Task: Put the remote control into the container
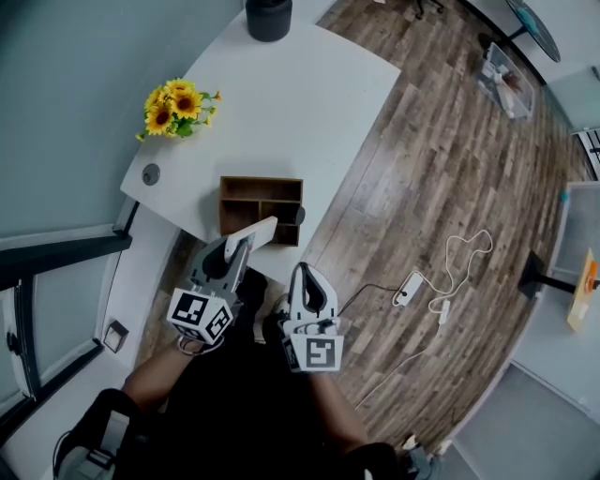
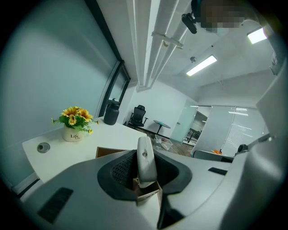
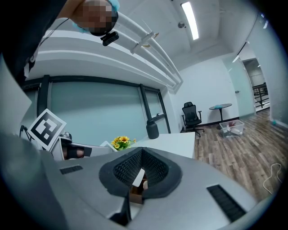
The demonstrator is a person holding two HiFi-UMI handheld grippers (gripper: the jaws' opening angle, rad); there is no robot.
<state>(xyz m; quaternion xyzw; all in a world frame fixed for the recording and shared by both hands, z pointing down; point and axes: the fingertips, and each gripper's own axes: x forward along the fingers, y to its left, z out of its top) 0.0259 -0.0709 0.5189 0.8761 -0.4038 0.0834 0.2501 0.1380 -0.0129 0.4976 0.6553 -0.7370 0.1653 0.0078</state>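
A white remote control (image 1: 251, 235) sticks out of my left gripper (image 1: 234, 253), which is shut on it near its lower end. The remote's tip reaches over the front edge of the wooden container (image 1: 261, 208), a brown compartment box on the white desk (image 1: 281, 103). In the left gripper view the remote (image 2: 145, 159) stands upright between the jaws, with the container (image 2: 108, 152) behind it. My right gripper (image 1: 305, 274) hangs to the right, off the desk edge, shut with nothing in it. Past its closed jaws, the right gripper view shows the remote (image 3: 138, 176) and container (image 3: 135, 191).
A pot of sunflowers (image 1: 178, 108) stands at the desk's left edge, with a round grommet (image 1: 151, 173) below it. A dark jug (image 1: 269, 17) sits at the far end. A white power strip (image 1: 410, 288) with a cable lies on the wooden floor to the right.
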